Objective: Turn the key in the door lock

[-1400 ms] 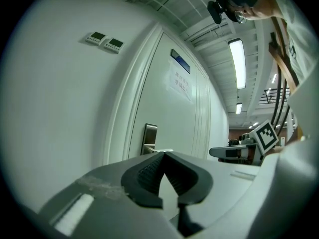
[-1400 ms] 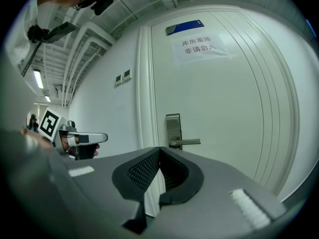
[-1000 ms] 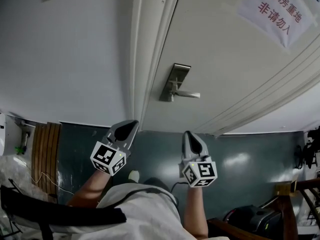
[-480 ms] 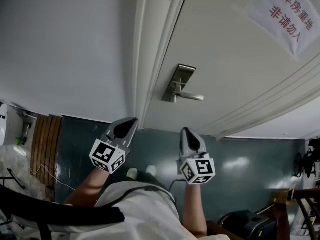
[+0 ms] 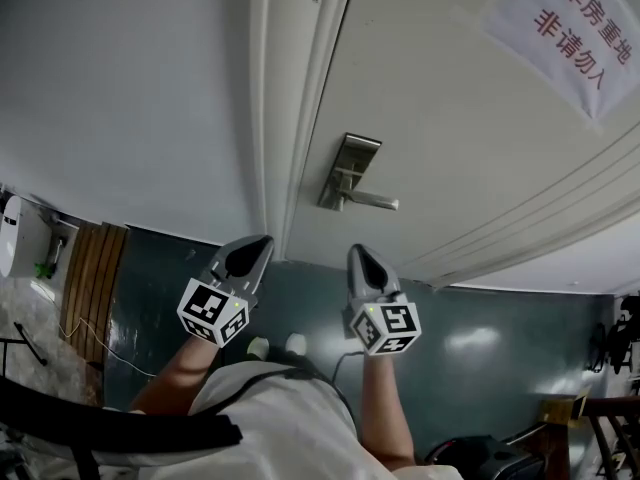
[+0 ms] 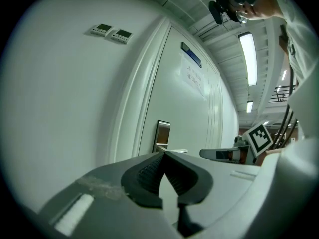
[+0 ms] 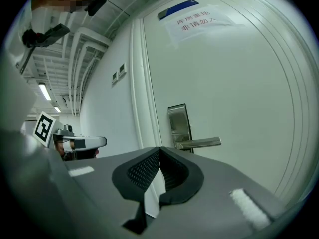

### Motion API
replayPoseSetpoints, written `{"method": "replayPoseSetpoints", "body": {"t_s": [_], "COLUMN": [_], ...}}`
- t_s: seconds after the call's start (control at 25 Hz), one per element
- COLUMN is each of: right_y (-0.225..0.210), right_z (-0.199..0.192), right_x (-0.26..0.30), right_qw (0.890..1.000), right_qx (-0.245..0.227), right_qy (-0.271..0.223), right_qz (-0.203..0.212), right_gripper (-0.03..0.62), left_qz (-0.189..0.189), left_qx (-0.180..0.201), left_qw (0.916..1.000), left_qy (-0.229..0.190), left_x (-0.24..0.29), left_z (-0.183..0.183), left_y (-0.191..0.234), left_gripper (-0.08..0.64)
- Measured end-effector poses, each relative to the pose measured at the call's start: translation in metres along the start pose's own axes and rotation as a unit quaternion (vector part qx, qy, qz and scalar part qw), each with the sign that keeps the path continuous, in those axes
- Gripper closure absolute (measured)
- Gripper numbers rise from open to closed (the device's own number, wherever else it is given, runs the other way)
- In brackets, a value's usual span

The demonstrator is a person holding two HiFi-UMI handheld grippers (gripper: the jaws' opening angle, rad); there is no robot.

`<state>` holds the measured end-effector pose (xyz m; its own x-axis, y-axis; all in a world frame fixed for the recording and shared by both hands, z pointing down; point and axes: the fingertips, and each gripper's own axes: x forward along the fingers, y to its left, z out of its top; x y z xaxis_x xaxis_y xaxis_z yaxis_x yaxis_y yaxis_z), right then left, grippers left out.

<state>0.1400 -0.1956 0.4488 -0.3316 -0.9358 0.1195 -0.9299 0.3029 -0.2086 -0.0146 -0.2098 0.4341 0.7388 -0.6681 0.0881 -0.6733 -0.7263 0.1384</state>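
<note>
1. The lock plate (image 5: 348, 166) sits on the white door (image 5: 450, 118), close to the edge that meets the door frame (image 5: 285, 118). Its long axis runs up and down the door. The lever handle (image 5: 368, 202) sticks out level from the plate's lower part, pointing away from the frame.
2. I can't make out a key on the plate in any view; it is too small to tell.
3. Around it I see a paper notice (image 5: 572, 26) with red characters high on the door, the pale wall (image 5: 130, 98) left of the frame with two small wall panels (image 6: 112, 32), a dark green floor (image 5: 480, 328) and wooden slats (image 5: 95, 280) at far left.
4. The left gripper (image 6: 163, 154) has its jaws closed together on nothing; it points at the frame, short of the door.
5. The right gripper (image 7: 159, 149) is also closed and empty, aimed just below the lever handle, well apart from the plate.
</note>
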Motion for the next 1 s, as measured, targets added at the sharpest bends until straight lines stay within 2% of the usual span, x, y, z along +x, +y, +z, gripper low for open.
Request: {"method": "replayPoseSetpoints", "body": {"t_s": [0.08,0.16,0.28,0.44,0.52,0.64,0.8,0.92,1.0], "right_y": [-0.006,-0.012,-0.020,-0.031,-0.043,-0.061,-0.072,-0.070,-0.067], "right_z": [-0.005,-0.013,-0.025,-0.042,-0.052,-0.068,-0.085,-0.088,-0.086], "right_x": [0.009,0.020,0.038,0.064,0.075,0.088,0.097,0.105,0.110], "right_qw": [0.999,0.996,0.986,0.974,0.961,0.936,0.918,0.906,0.895], "right_qx": [0.032,0.085,0.161,0.220,0.273,0.351,0.397,0.423,0.444], "right_qy": [0.000,-0.004,-0.008,-0.008,-0.014,-0.017,-0.015,-0.024,-0.036], "right_qz": [0.011,0.023,0.041,0.048,0.034,0.010,0.003,0.012,0.024], "right_gripper": [0.583,0.583,0.581,0.580,0.580,0.578,0.578,0.577,0.538], "left_qz": [0.005,0.009,0.016,0.026,0.033,0.042,0.051,0.058,0.061], "left_qx": [0.000,0.000,0.000,0.002,0.001,0.000,0.001,-0.001,-0.002], "left_qw": [1.0000,1.0000,0.9999,0.9996,0.9993,0.9989,0.9983,0.9978,0.9975], "left_qy": [0.001,0.002,0.004,0.011,0.016,0.021,0.027,0.032,0.035], "left_x": [0.002,0.003,0.002,-0.001,-0.003,-0.007,-0.011,-0.015,-0.018], "left_z": [-0.001,-0.002,-0.004,-0.009,-0.012,-0.015,-0.018,-0.021,-0.023], "left_y": [-0.002,-0.004,-0.006,-0.003,0.000,0.004,0.012,0.018,0.021], "left_gripper": [0.555,0.555,0.555,0.555,0.555,0.555,0.555,0.554,0.555]}}
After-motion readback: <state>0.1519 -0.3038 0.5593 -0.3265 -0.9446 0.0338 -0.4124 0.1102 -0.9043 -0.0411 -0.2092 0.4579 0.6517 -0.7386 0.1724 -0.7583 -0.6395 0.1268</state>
